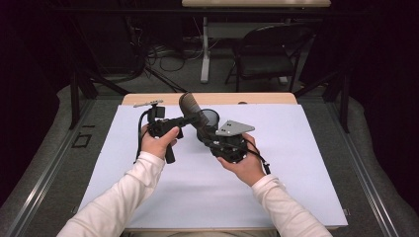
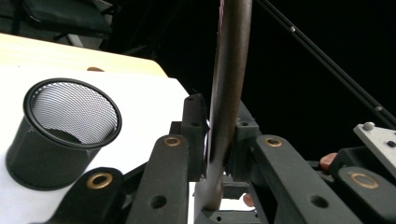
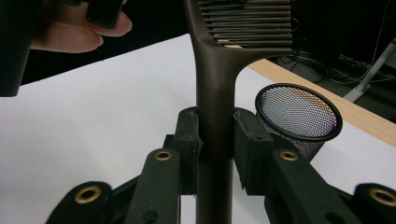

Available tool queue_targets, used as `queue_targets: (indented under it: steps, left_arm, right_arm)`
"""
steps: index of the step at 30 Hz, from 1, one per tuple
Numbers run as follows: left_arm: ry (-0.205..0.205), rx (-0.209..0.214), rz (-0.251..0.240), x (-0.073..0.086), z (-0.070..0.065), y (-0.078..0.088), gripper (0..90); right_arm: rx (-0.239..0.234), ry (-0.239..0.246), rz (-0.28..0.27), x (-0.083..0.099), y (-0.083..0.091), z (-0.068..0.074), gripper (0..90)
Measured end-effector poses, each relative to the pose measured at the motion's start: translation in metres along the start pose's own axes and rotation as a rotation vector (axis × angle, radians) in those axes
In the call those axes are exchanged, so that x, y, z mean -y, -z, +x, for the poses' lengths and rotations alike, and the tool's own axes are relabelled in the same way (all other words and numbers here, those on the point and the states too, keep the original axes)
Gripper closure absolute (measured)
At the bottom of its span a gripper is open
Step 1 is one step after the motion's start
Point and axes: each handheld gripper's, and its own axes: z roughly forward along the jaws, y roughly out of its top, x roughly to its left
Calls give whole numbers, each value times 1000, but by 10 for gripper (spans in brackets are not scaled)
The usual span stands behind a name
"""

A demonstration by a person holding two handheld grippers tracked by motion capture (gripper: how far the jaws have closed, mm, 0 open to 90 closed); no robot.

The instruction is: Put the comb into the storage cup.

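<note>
Both sets of jaws clamp the slotted spatula (image 3: 215, 84) by its handle. Judged light, stiff, smooth plastic; grip mid-handle, pads on the flats, for the mesh cup (image 3: 299, 116).

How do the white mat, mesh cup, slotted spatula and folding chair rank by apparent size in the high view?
1. White mat, largest by far.
2. Folding chair, though it stands farther back, so it probably looks smaller than it is.
3. Slotted spatula and mesh cup: both partly hidden, too alike to rank.
</note>
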Motion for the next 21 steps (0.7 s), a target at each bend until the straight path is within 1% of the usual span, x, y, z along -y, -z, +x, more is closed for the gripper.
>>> queue_targets:
  steps: [4,10,18,21]
  left_arm:
    - [6,0,1,0,0,0,831]
    - [23,-6,2,0,0,0,835]
    - [31,-18,0,1,-1,-1,837]
    - [47,-20,-1,1,0,-1,837]
  right_arm:
    - [0,0,1,0,0,0,727]
    - [-1,0,1,0,0,0,726]
    - [-1,-3,4,0,0,0,726]
    - [-2,-2,4,1,0,0,726]
